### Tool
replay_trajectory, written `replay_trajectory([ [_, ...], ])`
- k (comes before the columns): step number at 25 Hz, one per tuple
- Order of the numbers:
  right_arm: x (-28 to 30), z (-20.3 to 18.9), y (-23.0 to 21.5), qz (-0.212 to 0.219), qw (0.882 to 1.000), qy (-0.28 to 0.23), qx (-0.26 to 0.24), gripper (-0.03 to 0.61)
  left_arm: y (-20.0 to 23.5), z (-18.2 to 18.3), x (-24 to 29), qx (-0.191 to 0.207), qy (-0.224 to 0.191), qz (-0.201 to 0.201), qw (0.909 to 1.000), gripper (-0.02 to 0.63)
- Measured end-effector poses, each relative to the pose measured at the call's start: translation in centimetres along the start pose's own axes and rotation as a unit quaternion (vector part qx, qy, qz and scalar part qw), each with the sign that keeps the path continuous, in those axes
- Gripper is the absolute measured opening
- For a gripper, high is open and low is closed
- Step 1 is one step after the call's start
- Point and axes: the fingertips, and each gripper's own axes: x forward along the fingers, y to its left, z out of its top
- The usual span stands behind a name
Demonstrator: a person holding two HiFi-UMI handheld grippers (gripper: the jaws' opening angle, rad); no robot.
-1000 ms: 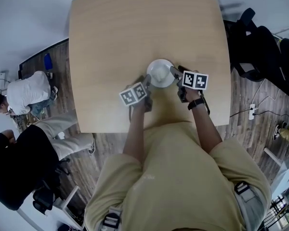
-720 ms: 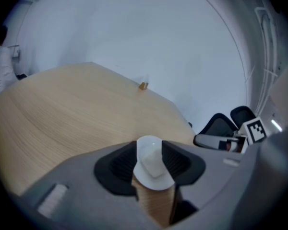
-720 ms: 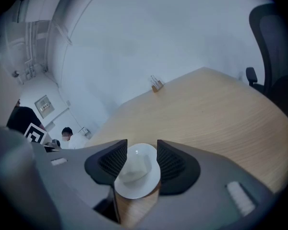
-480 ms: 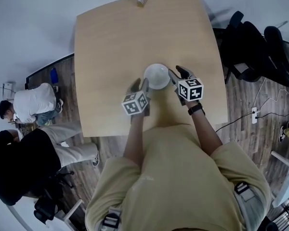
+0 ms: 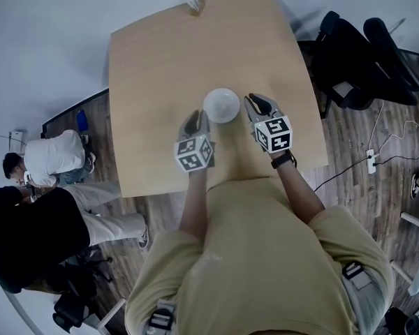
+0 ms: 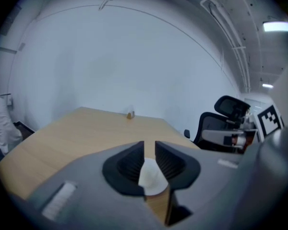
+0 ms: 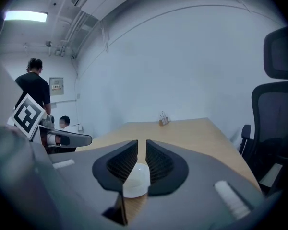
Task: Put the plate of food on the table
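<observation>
A white plate (image 5: 221,105) sits on the light wooden table (image 5: 160,54), near its middle. No food shows on it from above. My left gripper (image 5: 197,121) is just left of and nearer than the plate, my right gripper (image 5: 255,105) just to its right; neither touches it. In the left gripper view the plate (image 6: 151,178) shows through the narrow gap of the left gripper (image 6: 150,150). The right gripper view shows the plate (image 7: 136,178) below the right gripper (image 7: 141,150). Both pairs of jaws are closing with nothing between them.
A small holder (image 5: 194,3) stands at the table's far edge. Black office chairs (image 5: 356,54) crowd the right side. At the left, a person in white (image 5: 52,155) crouches on the floor and a person in black (image 5: 28,236) stands close by.
Both grippers have let go of the plate's rim and drawn back toward me. Their jaws have narrowed from wide to a slim gap. The plate stays on the table.
</observation>
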Motion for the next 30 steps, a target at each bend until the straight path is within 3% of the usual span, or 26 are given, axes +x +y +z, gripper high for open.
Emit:
replay_trajectory([
  [8,-4.6,1.8,1.9,-0.024,0.998,-0.049,-0.038,0.02,-2.0,0.8,-3.6,0.039,-0.042,0.014,0.9983,0.02],
  [22,-11.9,2.3,2.3,-0.065,0.992,-0.094,-0.054,0.005,-5.5,2.1,-10.0,0.108,-0.116,0.039,0.9866,0.002],
  [30,-14.7,2.3,2.6,-0.07,0.99,-0.102,-0.069,0.005,-7.7,1.6,-11.7,0.113,-0.131,0.03,0.9845,0.002],
])
